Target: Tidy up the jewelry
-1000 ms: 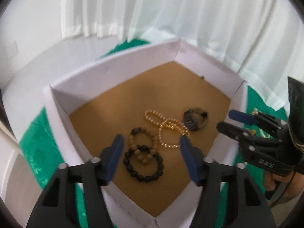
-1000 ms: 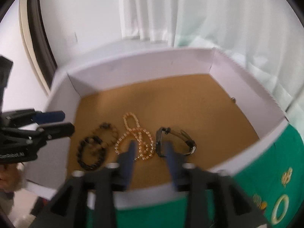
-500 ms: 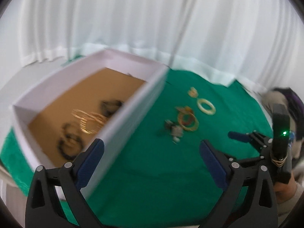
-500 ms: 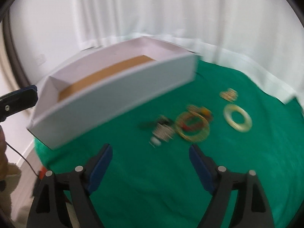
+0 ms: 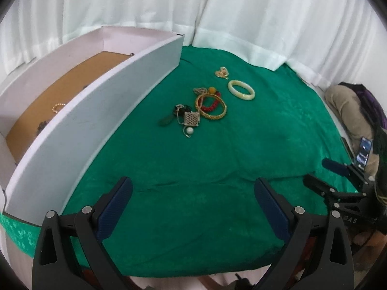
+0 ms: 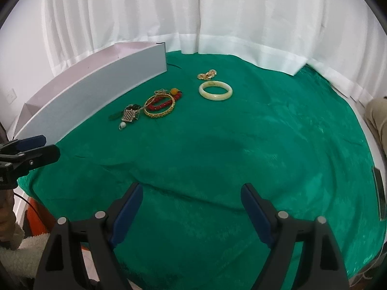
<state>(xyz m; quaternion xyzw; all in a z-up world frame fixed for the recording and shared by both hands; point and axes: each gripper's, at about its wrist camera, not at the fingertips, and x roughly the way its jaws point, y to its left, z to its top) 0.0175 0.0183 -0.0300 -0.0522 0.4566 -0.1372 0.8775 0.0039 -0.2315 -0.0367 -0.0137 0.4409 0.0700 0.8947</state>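
**Both grippers empty over green cloth**

Left gripper (image 5: 193,204) and right gripper (image 6: 191,207): jaws wide apart, nothing between them. Mid-cloth (image 6: 217,159): gold bangle (image 6: 159,107) over red beads (image 6: 158,104), pendant cluster (image 6: 129,116) beside. Farther: pale bangle (image 6: 215,90), gold charm (image 6: 206,74). White box (image 5: 96,111) along left edge. Lettering on the gripper body is only partly readable.

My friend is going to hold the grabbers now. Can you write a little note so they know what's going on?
Left gripper: open, empty.
Right gripper: open, empty.
White box: on the left of the green cloth; some beaded pieces already lie inside.
Left to move, all on the cloth: pale bangle, gold bangle with red beads, gold charm, and a tangle with a square pendant.
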